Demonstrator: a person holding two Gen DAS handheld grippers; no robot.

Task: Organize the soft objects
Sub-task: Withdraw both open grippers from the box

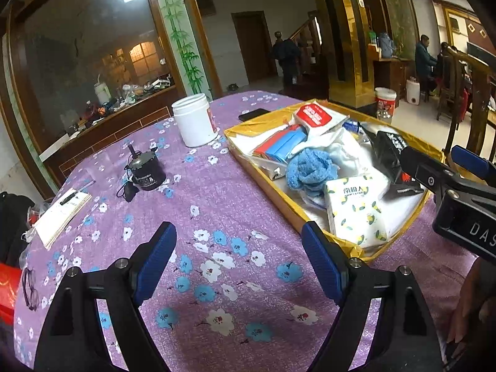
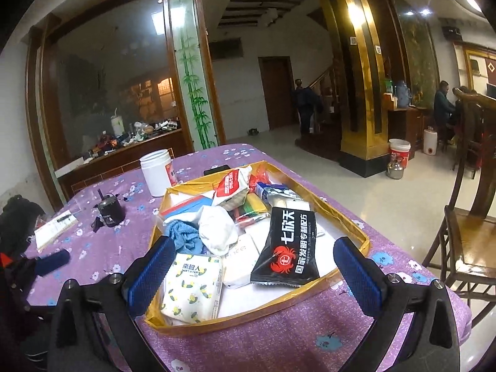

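1. The left gripper is seen held over the purple flowered tablecloth; its blue fingers are spread wide apart, and nothing is caught between them.
2. The right gripper is held at the near edge of the gold-rimmed tray, with its fingers parted to their widest and nothing gripped; the soft items are seen beyond the tips.
3. The soft objects are all found inside the tray: a tissue pack printed with yellow flowers is laid in the near corner, and a black packet bearing a red crab is rested beside it.
4. Behind these, a white cloth is piled next to a blue knitted cloth, and a red-and-white packet is propped at the far end.
5. Farther off on the tablecloth, a white jar and a small black cylindrical device are placed apart from the tray.
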